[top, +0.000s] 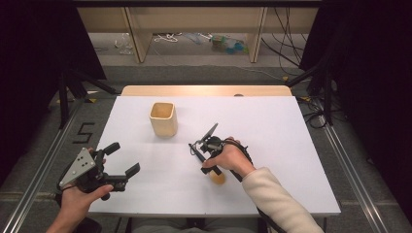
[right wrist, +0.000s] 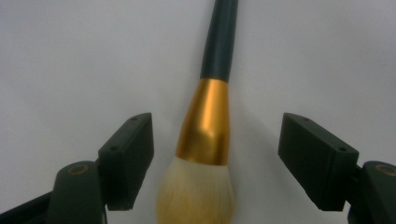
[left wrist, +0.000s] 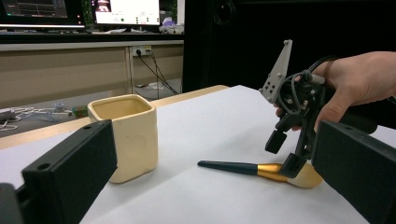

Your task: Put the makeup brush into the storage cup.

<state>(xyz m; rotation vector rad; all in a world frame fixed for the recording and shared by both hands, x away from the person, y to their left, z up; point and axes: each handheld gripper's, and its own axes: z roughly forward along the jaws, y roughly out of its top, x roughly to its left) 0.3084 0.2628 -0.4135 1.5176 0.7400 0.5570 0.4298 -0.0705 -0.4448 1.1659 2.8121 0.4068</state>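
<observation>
- High view: the brush (top: 210,167) lies flat on the white table (top: 272,145), a little right of the middle and nearer the front edge.
- The right gripper (right wrist: 217,158) is over it, jaws apart on both sides of the gold collar, not touching it.
- The left gripper (top: 121,162) rests near the front left corner, jaws wide apart, holding nothing.
- The cup (top: 163,119) stands upright towards the back edge.
</observation>
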